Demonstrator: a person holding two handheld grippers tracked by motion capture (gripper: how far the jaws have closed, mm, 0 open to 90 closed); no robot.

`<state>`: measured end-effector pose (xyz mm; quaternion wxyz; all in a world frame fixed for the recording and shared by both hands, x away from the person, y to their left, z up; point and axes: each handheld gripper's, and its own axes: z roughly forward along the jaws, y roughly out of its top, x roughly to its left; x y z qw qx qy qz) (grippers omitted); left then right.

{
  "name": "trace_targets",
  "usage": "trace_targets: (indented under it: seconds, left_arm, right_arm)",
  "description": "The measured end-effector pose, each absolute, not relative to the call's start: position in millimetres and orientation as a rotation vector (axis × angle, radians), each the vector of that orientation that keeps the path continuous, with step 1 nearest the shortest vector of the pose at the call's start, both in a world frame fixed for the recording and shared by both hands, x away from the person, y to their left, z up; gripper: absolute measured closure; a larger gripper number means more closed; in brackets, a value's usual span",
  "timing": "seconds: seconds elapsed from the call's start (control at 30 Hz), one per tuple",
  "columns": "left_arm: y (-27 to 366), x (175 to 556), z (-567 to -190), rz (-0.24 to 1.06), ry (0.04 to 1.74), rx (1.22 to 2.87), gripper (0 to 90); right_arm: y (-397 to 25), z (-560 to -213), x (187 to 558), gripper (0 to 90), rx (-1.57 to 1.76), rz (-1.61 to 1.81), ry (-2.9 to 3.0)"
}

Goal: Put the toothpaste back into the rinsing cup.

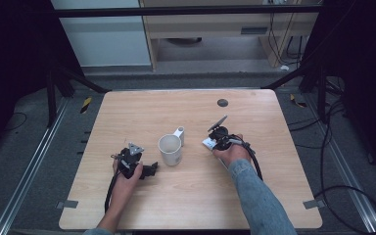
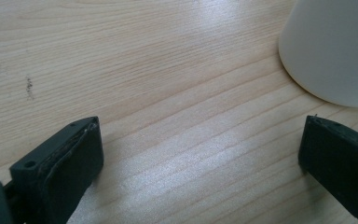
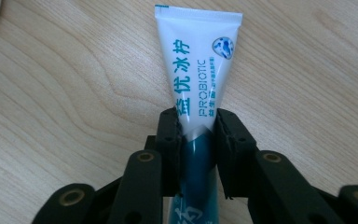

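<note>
Filling most of the high view is a pale wooden table (image 1: 191, 205) with rounded corners, standing on a grey floor between metal rails. A small dark round disc (image 1: 223, 102) lies on the tabletop near its far edge. Near the table's middle stands a white mug (image 1: 170, 149), upright and open at the top, with a small white piece touching its far right side; whether that is its handle cannot be told.

Just left of the mug, the left gripper (image 1: 149, 170) lies low on the wood in the person's left hand (image 1: 125, 177), a grey three-cornered plate on its top. In the left gripper view its two black jaws stand wide apart with bare wood between them, and the mug's white wall rises just beyond the right-hand jaw, not touching it.

Right of the mug, and apart from it, the right gripper (image 1: 209, 142) is held by the right hand (image 1: 233, 152), which comes out of a blue denim sleeve (image 1: 259, 200). In the right gripper view (image 3: 197, 133) its jaws are clamped on a white and teal toothpaste tube (image 3: 199, 70) printed PROBIOTIC. The tube lies flat on the wood, its crimped flat end pointing away from the gripper and its teal part running back between the jaws.
</note>
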<state>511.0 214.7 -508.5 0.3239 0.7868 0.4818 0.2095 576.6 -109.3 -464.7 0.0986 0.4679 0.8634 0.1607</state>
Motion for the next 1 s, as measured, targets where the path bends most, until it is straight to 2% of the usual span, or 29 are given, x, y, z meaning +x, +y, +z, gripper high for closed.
trace_targets:
  seconds: [0.57,1.0]
  left_arm:
    - [214.7,511.0,-508.6,0.55,1.264,2.063,0.0]
    - [214.7,511.0,-508.6,0.55,1.263,2.064,0.0]
  right_arm:
    - [-109.4,-458.0,573.7,78.7,1.4,0.497,2.534]
    - [-119.6,-435.8,567.1,79.5,1.373,0.534,2.522]
